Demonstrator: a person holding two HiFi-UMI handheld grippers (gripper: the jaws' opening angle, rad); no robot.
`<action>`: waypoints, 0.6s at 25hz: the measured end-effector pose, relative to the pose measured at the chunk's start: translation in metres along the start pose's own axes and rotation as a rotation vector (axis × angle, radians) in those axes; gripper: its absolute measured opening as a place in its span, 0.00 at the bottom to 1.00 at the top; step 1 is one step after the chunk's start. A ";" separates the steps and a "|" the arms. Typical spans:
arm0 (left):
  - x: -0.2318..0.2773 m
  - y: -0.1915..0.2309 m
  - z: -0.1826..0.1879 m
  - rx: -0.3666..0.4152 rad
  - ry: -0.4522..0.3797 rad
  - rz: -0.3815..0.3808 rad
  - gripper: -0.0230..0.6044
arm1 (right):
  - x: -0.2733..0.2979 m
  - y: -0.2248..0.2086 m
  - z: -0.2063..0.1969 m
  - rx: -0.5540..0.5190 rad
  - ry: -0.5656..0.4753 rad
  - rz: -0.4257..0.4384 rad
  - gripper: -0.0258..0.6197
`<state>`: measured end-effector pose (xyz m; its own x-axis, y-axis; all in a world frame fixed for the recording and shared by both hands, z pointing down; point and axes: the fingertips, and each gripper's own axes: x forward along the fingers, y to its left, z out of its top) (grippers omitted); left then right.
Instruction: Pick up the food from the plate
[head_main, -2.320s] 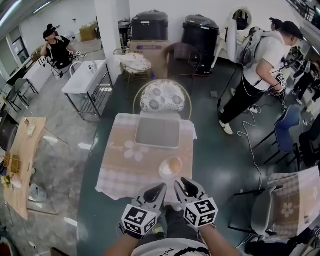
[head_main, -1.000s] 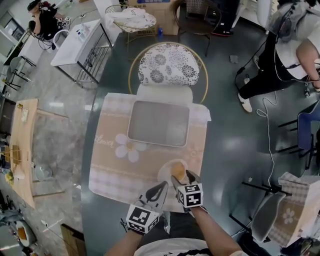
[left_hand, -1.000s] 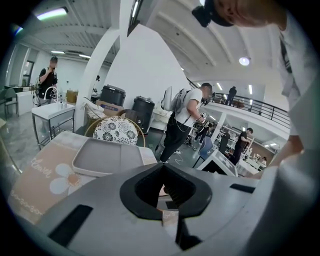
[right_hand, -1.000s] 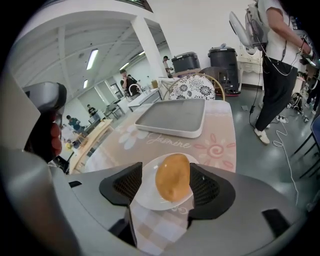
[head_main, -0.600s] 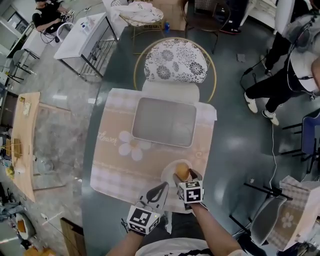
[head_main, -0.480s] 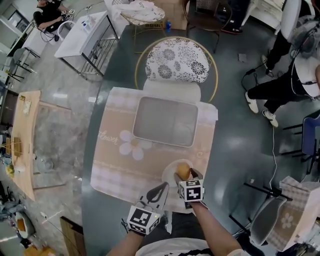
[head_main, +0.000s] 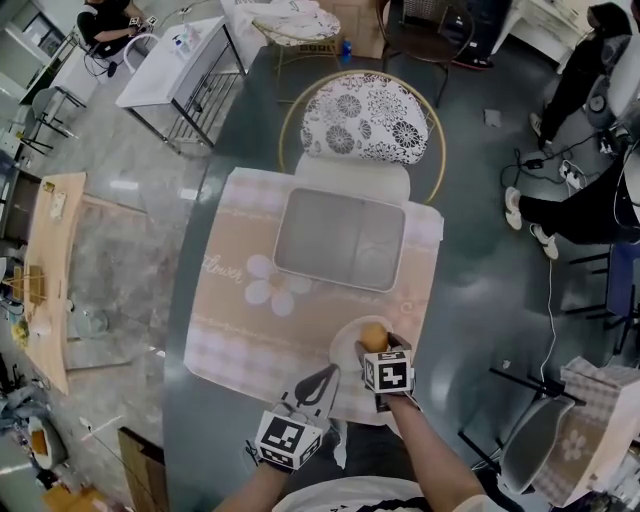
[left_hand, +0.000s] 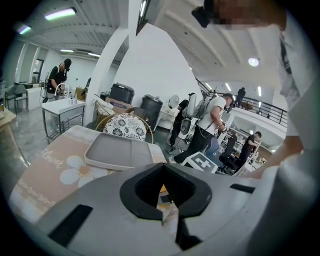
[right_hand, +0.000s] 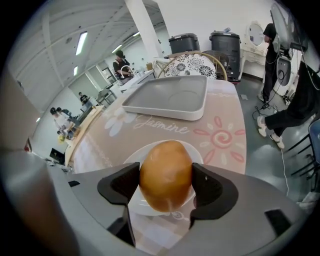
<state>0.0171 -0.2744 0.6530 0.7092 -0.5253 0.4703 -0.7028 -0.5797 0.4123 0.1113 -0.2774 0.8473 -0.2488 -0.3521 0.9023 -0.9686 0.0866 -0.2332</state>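
Right gripper straddling the food on its plate

The right gripper (head_main: 377, 348) points steeply down, its jaws just opened wide on either side of the round golden food (right_hand: 166, 179). The food sits on the white plate (head_main: 343, 352) at the near right of the flowered tablecloth (head_main: 240, 300), and the pads are not squeezing it. The left gripper (head_main: 322, 381) hangs beside it, jaws together on nothing.

Food (head_main: 374, 337) lies on the plate (head_main: 345, 352), near right on the table (head_main: 228, 300); tray (head_main: 340, 240) behind, chair (head_main: 365, 118) beyond.
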 end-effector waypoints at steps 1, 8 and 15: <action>-0.001 -0.002 -0.001 0.001 -0.001 -0.004 0.05 | -0.003 0.000 0.001 0.008 -0.008 0.008 0.50; -0.013 -0.011 -0.002 -0.003 -0.007 -0.027 0.05 | -0.038 0.017 0.023 0.019 -0.127 0.099 0.50; -0.036 -0.021 0.008 -0.016 -0.021 -0.036 0.05 | -0.112 0.053 0.058 0.005 -0.315 0.243 0.50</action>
<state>0.0064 -0.2486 0.6209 0.7350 -0.5174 0.4383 -0.6775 -0.5886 0.4411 0.0882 -0.2871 0.7128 -0.4563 -0.5907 0.6655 -0.8815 0.1982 -0.4285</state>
